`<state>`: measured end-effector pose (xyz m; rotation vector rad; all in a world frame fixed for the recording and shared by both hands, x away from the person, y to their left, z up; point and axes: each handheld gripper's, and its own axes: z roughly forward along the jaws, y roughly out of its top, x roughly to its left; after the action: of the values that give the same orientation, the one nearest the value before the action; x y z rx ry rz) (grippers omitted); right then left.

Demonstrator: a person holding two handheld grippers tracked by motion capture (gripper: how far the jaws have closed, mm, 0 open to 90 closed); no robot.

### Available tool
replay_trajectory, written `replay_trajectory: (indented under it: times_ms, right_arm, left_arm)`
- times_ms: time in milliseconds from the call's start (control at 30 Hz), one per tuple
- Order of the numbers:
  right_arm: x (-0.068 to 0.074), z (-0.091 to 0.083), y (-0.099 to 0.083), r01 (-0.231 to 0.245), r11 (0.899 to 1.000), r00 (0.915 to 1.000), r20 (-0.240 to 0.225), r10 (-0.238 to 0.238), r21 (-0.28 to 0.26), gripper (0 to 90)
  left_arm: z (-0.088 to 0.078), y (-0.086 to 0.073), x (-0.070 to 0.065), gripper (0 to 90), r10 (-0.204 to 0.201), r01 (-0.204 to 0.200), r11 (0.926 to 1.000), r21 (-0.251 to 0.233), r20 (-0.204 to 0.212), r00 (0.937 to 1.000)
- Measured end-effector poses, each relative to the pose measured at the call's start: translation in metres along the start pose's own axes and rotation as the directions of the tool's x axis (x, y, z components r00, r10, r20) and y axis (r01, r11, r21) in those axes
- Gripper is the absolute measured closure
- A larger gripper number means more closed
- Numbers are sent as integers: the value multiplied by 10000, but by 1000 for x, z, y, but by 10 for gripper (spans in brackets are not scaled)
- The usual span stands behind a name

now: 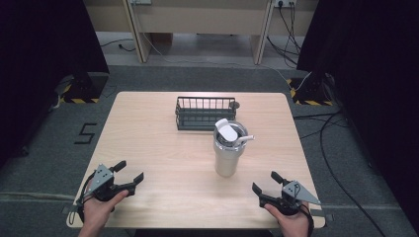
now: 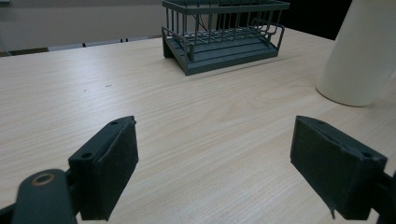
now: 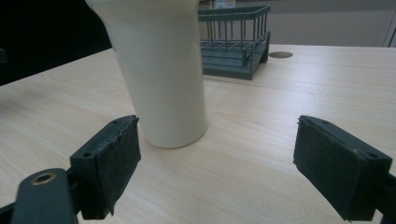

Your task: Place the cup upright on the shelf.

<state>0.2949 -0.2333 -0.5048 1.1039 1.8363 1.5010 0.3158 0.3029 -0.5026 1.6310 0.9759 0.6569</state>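
Cream-coloured and upright, the tumbler (image 1: 228, 150) stands near the middle of the pale wood worktop (image 1: 148, 148), just in front of the dark wire rack (image 1: 205, 112). The left claw (image 1: 129, 173) and the right claw (image 1: 263, 181) rest at the near corners, both spread wide and holding nothing.

Pale wood-grain square worktop (image 1: 148, 143). Dark grey slatted wire rack (image 1: 205, 112), empty, upright at the far middle. Small round grey grommet (image 1: 235, 104) just beside the rack. Yellow-black striped stand bases (image 1: 79, 100) on grey carpet floor (image 1: 44, 148).
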Motion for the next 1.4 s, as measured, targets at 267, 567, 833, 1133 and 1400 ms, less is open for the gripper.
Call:
replay_trajectory:
  times_ms: [267,567,833,1133,1400]
  right_arm:
    - [7,4,4,205,9998,9997,-90,-205,-48,151]
    - [16,20,13,476,9988,9983,-336,-481,-139,152]
    - [20,37,17,568,9984,9972,-485,-570,-70,151]
    - [23,58,23,673,9977,9956,-649,-675,-51,151]
    - [26,71,26,737,9973,9944,-757,-738,-38,150]
  left_arm:
    - [2,-2,-1,145,119,-117,9998,130,-128,9998]
    - [4,-3,0,146,75,-73,9998,207,-110,9999]
    - [4,-3,0,146,93,-90,9997,209,-118,9999]
    - [4,-3,0,146,191,-188,9996,194,-182,9997]
    - [4,-3,0,146,176,-172,9996,202,-195,9997]
